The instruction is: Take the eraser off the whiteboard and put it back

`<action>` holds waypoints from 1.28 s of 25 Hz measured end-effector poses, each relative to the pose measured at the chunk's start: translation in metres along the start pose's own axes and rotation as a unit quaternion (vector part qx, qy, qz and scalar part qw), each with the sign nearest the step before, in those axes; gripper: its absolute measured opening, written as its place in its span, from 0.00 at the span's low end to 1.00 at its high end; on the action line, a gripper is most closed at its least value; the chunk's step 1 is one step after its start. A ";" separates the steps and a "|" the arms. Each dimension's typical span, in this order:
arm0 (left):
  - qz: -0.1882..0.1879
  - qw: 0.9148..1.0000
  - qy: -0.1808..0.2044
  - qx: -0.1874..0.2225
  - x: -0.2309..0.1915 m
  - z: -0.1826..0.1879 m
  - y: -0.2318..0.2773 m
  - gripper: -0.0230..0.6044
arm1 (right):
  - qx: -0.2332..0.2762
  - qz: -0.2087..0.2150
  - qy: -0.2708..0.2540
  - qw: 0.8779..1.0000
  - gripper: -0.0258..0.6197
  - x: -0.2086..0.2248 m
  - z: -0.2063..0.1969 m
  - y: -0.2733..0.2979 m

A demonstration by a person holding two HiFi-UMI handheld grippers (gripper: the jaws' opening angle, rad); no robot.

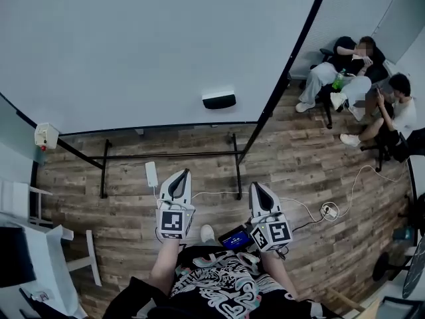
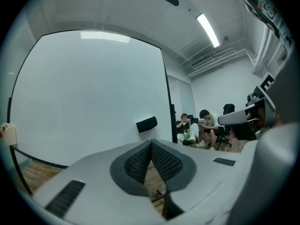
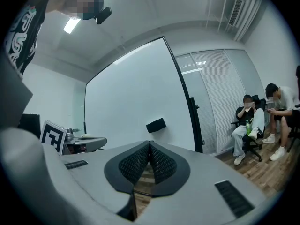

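One black eraser, oblong, on whiteboard

— Any writing to read here?
— No words or numbers. The left cube and the right cube each carry a black-and-white square marker. These are block patterns only, with no letters.
— What about the shirt?
— The shirt, nearest of all, has a swirling black-and-white print, but no word can be made out in it.
— And the small screen?
— The screen, just left of the right cube, glows blue. Whatever it shows is too small to read.
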State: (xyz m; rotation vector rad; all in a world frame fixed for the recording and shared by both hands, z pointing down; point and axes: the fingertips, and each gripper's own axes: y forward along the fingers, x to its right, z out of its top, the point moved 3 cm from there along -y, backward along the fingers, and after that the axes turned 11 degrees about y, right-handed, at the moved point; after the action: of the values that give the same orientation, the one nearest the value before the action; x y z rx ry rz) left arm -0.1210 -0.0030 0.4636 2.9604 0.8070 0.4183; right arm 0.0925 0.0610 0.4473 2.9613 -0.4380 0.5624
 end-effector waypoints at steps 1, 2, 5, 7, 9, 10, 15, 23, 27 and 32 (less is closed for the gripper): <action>-0.001 1.000 0.002 0.001 -0.003 0.000 0.006 0.08 | 0.001 -0.002 0.000 1.000 0.06 0.002 0.000 0.005; -0.002 1.000 0.005 0.003 -0.006 0.001 0.011 0.08 | 0.002 -0.003 0.000 1.000 0.06 0.004 0.000 0.010; -0.009 1.000 0.013 0.005 -0.010 0.000 0.025 0.08 | -0.001 -0.012 0.001 1.000 0.06 0.008 -0.002 0.021; -0.016 1.000 0.018 0.003 -0.012 -0.004 0.030 0.08 | -0.004 -0.018 0.003 1.000 0.06 0.008 -0.006 0.025; -0.020 0.999 0.027 0.004 -0.015 -0.006 0.035 0.08 | -0.002 -0.021 0.002 1.000 0.06 0.007 -0.007 0.027; -0.021 0.999 0.032 0.006 -0.016 -0.005 0.038 0.08 | 0.001 -0.023 0.002 1.000 0.06 0.007 -0.006 0.028; -0.033 0.999 0.041 0.006 -0.011 -0.004 0.041 0.08 | 0.008 -0.034 0.000 0.999 0.06 0.008 -0.001 0.024; -0.035 0.997 0.068 0.010 -0.010 0.001 0.043 0.08 | 0.015 -0.025 -0.004 1.000 0.06 0.001 0.005 0.025; -0.033 0.997 0.073 0.015 -0.010 0.003 0.045 0.08 | 0.018 -0.024 -0.003 1.000 0.06 0.004 0.006 0.025; -0.026 0.994 0.101 0.005 -0.016 0.004 0.055 0.09 | 0.018 -0.022 -0.001 1.000 0.06 0.011 0.007 0.042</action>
State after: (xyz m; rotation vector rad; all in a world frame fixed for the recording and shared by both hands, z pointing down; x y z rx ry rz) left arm -0.1060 -0.0590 0.4622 2.9312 0.9047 0.7231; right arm 0.0924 0.0172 0.4470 2.9981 -0.3655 0.5699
